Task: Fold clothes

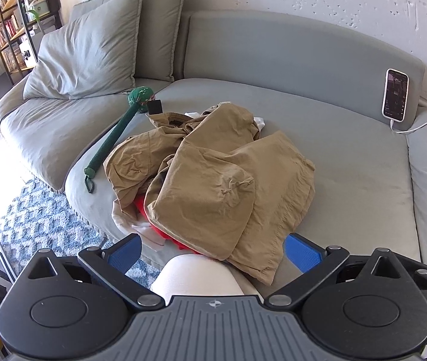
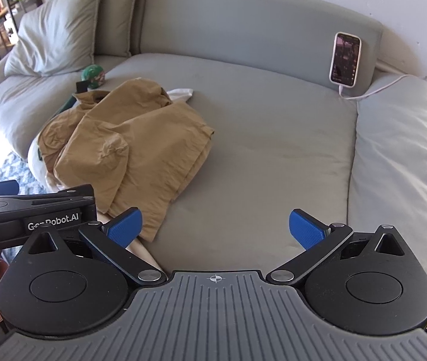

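A crumpled tan garment (image 1: 210, 174) (image 2: 129, 144) lies heaped on the grey sofa seat (image 1: 349, 174) (image 2: 267, 150), on top of a red piece (image 1: 165, 234) and some white cloth (image 1: 129, 222). My left gripper (image 1: 213, 251) hovers over the pile's near edge, blue pads (image 1: 124, 252) wide apart with nothing between them. My right gripper (image 2: 215, 228) stands open over bare cushion just right of the pile, its left pad (image 2: 124, 228) near the garment's hem. The left gripper's black body (image 2: 32, 210) shows at the left of the right wrist view.
A green padded mallet (image 1: 114, 134) lies left of the pile beside a small black object (image 1: 154, 106). A phone (image 1: 395, 94) (image 2: 345, 59) on a white cable leans against the backrest. Pillows (image 1: 87, 54) sit far left. A person's knee (image 1: 195, 276) is below the pile; a blue rug (image 1: 42, 219) covers the floor.
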`<state>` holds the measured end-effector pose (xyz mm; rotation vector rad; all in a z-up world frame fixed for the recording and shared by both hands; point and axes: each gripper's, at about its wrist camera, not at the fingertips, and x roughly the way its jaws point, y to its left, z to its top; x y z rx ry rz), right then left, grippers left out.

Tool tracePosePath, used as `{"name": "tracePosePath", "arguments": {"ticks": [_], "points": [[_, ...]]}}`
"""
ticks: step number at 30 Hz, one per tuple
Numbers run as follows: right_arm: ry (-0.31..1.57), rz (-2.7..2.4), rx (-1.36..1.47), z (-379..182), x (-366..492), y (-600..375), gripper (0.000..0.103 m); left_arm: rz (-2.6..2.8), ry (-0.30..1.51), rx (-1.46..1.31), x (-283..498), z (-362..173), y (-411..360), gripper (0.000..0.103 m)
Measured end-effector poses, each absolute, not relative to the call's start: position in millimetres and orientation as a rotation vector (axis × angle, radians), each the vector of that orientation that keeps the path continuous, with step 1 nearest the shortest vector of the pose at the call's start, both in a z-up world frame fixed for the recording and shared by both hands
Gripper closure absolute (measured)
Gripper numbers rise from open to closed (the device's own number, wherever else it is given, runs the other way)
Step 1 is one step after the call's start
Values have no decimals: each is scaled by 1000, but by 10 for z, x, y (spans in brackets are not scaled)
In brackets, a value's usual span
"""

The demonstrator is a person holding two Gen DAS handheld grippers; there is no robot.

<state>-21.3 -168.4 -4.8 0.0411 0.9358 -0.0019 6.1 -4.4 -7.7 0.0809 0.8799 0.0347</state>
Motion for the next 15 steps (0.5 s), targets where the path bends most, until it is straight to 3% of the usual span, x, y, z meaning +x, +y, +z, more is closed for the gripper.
{"name": "tracePosePath", "arguments": {"ticks": [15], "points": [[941, -3, 46, -58, -219, -1670, 0, 34, 880, 86, 65, -75, -45, 1]]}}
